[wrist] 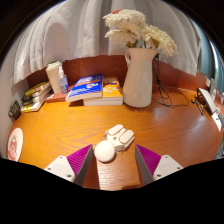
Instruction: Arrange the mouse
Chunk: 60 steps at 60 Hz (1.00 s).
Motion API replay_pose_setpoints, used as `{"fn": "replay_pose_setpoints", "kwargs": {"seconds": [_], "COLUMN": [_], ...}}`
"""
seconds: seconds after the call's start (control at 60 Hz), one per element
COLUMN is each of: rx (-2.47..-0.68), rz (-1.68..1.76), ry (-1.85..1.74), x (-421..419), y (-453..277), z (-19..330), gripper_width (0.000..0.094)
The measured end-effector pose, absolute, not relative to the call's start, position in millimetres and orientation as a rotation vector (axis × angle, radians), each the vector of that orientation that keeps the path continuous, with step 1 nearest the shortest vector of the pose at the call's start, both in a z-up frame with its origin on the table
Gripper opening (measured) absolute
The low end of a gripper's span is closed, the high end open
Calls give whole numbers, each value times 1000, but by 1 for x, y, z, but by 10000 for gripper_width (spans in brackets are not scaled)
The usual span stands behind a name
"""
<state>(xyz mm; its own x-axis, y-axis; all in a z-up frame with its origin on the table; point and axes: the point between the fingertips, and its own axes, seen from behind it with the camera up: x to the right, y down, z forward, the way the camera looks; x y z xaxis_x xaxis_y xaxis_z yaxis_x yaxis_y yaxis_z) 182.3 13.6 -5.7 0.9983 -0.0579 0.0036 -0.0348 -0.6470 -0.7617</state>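
Note:
A white computer mouse (121, 136) lies on the wooden desk (170, 130), just ahead of my fingers and slightly to the right. A white round object (104, 151) sits against its near left end, between my fingertips and closer to the left one. My gripper (112, 164) is open, and its magenta pads (80, 157) stand wide apart on either side. Nothing is held. There is a gap between the round object and each pad.
A white vase of pale flowers (138, 76) stands at the back of the desk. Stacked books (92, 90) lie to its left, then a small white carton (57, 77). A plate (14, 143) sits near the left edge. A cable (178, 98) and a white device (210, 105) are on the right.

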Motion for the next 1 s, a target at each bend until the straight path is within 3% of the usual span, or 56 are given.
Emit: {"fn": "replay_pose_setpoints", "kwargs": {"seconds": [0.233, 0.383, 0.583, 0.683, 0.85, 1.0], "rx": [-2338, -2375, -2378, -2370, -2369, -2411], "rz": [26, 45, 17, 6, -8, -43], "ry": [37, 14, -15, -11, 25, 81], "x": [170, 161, 158, 157, 156, 158], "y": [58, 72, 78, 78, 78, 76], "z": [-10, -14, -15, -15, -14, -11], "gripper_width": [831, 738, 547, 529, 424, 422]}}
